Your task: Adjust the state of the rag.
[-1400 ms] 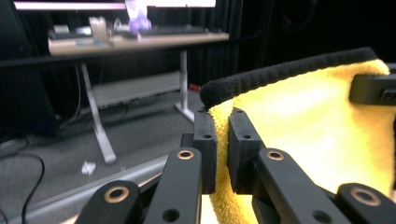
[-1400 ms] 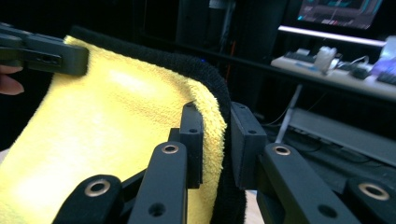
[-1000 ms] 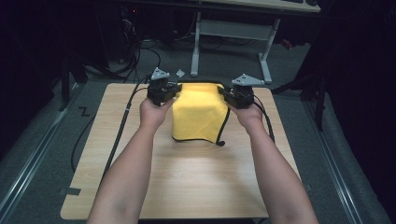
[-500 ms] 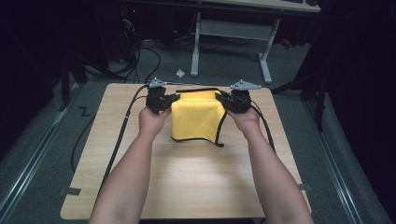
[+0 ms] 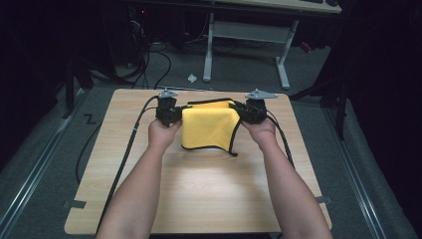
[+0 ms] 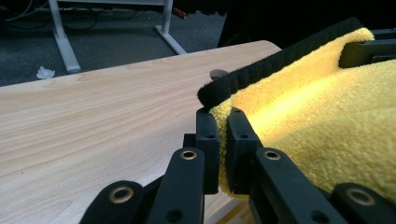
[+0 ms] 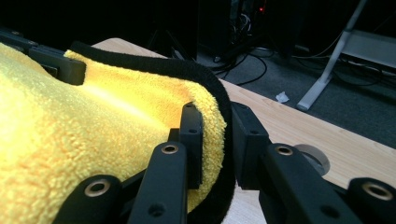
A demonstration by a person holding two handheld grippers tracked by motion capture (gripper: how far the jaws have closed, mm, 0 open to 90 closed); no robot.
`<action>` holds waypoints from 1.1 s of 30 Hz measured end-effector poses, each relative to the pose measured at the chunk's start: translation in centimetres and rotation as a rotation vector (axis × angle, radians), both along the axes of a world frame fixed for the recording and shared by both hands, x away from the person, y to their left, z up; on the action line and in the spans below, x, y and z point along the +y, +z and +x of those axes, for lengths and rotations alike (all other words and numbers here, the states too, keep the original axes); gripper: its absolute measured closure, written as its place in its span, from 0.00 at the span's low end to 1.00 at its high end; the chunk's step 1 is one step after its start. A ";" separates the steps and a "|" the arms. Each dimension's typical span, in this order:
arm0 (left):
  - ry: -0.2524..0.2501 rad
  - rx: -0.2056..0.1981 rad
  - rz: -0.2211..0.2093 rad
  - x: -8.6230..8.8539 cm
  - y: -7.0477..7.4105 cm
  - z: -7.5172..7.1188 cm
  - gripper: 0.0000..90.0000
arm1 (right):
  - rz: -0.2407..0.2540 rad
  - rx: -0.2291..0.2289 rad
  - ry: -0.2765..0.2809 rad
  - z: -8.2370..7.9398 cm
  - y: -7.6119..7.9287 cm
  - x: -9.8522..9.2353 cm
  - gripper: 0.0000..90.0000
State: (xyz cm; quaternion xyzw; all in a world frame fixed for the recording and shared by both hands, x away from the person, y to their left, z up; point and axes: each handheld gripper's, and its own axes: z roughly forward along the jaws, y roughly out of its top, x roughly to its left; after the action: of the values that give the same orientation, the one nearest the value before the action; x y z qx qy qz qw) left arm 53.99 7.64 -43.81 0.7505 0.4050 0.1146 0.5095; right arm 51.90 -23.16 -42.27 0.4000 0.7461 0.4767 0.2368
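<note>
1. Between the left tool's (image 6: 218, 140) black jaws sits a corner of the yellow cloth (image 5: 206, 127), pinched tight where its black edging turns.
2. Opposite it, the right tool (image 7: 215, 140) clamps the cloth's other upper corner, its jaws set a little wider with the thick black hem and yellow pile between them.
3. Seen from the high view, the left tool (image 5: 168, 110) and right tool (image 5: 253, 110) hold the cloth stretched between them at the far half of the desk (image 5: 209, 199).
4. Below the tools the cloth hangs down toward the person, its lower hem near the desk surface, with a black loop at the lower right corner.
5. Beyond the desk, a scrap of white paper (image 5: 192, 77) lies on the grey floor.
</note>
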 end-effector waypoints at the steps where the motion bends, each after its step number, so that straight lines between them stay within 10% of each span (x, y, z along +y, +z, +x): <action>1: 0.000 0.002 0.000 0.0 0.0 0.0 0.95 | 0.004 0.002 0.002 0.0 -0.1 -0.1 0.85; 18: -0.016 0.058 -0.016 0.5 -1.4 -0.4 0.94 | 0.062 0.094 -0.031 0.3 -1.7 -0.4 0.74; 33: 0.026 0.078 -0.033 1.0 -0.9 -0.4 0.79 | 0.029 0.032 -0.161 0.3 0.7 -2.3 0.56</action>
State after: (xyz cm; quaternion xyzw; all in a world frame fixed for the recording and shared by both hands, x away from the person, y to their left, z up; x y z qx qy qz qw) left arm 53.57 8.66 -44.73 0.7404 0.4361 0.0853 0.5042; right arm 52.24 -25.46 -41.54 0.4697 0.7082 0.4605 0.2564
